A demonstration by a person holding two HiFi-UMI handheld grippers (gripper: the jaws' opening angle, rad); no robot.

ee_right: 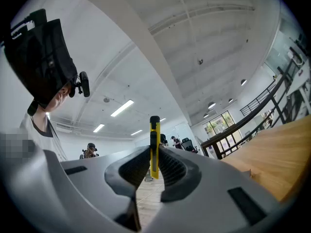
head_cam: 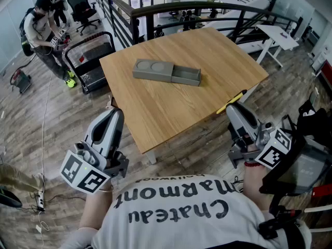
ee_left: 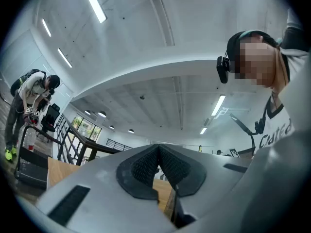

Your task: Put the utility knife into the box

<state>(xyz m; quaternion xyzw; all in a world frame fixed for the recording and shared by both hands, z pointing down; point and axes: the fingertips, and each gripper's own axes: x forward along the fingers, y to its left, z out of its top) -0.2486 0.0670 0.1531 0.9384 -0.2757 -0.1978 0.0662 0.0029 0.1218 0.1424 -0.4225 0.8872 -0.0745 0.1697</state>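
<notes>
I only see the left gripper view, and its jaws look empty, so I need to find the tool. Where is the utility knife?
Observer: The utility knife is clamped between the jaws of the right gripper, its yellow body sticking out past them.
Operator: And where is the box?
Observer: The grey box lies near the middle of the table, apart from both grippers.
Operator: Is it open?
Observer: The head view shows an open compartment at its right end.

I see a wooden table (head_cam: 171,108) standing on a plank floor (head_cam: 31,139). A grey box (head_cam: 167,71) lies on its far half, drawer slid partly out.
</notes>
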